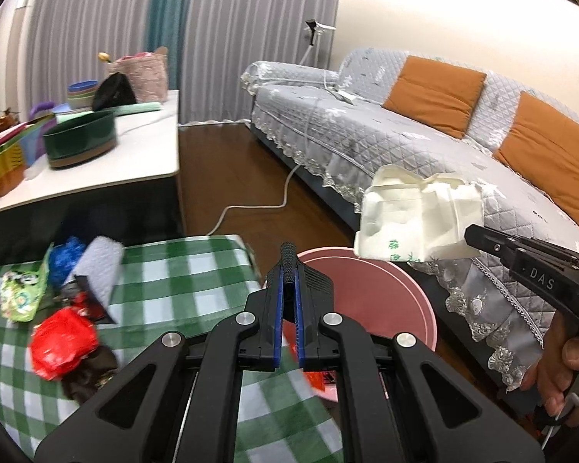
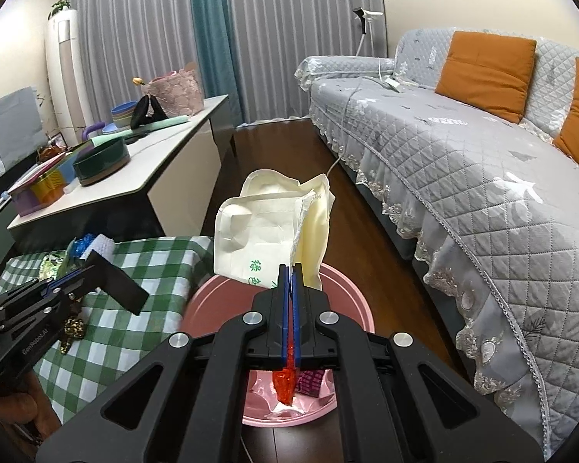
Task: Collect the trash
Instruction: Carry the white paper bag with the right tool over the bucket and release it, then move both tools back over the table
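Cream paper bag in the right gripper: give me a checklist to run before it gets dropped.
1. Right gripper shut on the cream paper bag: ok.
2. Bag over the pink bin: ok in the right wrist view; the left wrist view shows it nearer the far rim, so centring: cannot tell.
3. Bag clear of the sofa cover: ok.
4. Room in the bin: ok, only a red wrapper and a few scraps at the bottom.
5. Left gripper out of the drop path: cannot tell; it points over the bin's near rim.
6. More trash on the checked tablecloth: not ok, a red plastic bag remains.
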The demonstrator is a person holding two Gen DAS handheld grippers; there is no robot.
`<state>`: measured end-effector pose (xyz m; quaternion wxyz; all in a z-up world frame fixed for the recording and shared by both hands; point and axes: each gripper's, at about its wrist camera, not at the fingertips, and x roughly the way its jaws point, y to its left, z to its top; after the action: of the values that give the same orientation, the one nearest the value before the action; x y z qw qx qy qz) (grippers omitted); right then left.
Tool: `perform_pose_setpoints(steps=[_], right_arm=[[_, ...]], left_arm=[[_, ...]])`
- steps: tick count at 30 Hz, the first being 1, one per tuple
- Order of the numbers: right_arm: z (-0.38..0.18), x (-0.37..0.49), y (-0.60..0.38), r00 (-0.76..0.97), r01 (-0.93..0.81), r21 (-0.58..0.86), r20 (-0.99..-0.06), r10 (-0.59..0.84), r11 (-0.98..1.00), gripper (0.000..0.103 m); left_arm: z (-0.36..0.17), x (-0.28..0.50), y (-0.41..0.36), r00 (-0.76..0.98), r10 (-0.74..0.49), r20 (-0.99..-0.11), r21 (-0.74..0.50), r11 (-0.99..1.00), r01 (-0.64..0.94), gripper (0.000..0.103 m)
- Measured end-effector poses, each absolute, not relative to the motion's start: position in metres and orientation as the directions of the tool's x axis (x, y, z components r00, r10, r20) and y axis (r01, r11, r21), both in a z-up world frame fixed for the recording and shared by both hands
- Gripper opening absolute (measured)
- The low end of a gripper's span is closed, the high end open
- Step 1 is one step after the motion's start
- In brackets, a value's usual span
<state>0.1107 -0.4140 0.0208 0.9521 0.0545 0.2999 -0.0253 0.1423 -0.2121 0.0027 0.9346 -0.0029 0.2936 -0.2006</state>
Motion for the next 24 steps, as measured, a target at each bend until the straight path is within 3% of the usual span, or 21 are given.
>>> perform_pose_setpoints(steps=[11,13,15,16,17,19,24], right_arm=[[0.012,0.12,-0.417,0.803,0.084,0.095,-0.596,-0.011,0.992,0.002],[0.01,0.123,-0.419,0.797,0.087,0.109,-0.604,-0.004,0.99,0.002],[0.006,0.127,-0.42,0.784,0.091,0.112,-0.62,-0.002,0.99,0.007],[0.005,0.127,-0.419,0.78,0.09,0.114,-0.625,0.001,0.989,0.013],[0.004,0.128,-0.419,0.78,0.093,0.117,-0.626,0.001,0.989,0.018],[0.006,0.126,-0.419,0.786,0.101,0.12,-0.618,-0.005,0.988,0.037],[0.015,0.123,-0.41,0.809,0.09,0.121,-0.588,-0.002,0.989,0.043]], left_arm=[[-0.008,0.168,-0.236,0.696,-0.424,-0.579,-0.141,0.893,0.427,0.005],[-0.011,0.171,-0.238,0.674,-0.445,-0.59,-0.159,0.882,0.443,0.011],[-0.013,0.174,-0.239,0.665,-0.441,-0.603,-0.158,0.883,0.442,0.027],[-0.014,0.174,-0.236,0.665,-0.439,-0.604,-0.164,0.885,0.436,0.03],[-0.014,0.174,-0.234,0.665,-0.439,-0.604,-0.169,0.886,0.432,0.03],[-0.014,0.172,-0.227,0.667,-0.437,-0.603,-0.182,0.89,0.419,0.03],[-0.01,0.161,-0.206,0.689,-0.412,-0.596,-0.174,0.904,0.391,0.03]])
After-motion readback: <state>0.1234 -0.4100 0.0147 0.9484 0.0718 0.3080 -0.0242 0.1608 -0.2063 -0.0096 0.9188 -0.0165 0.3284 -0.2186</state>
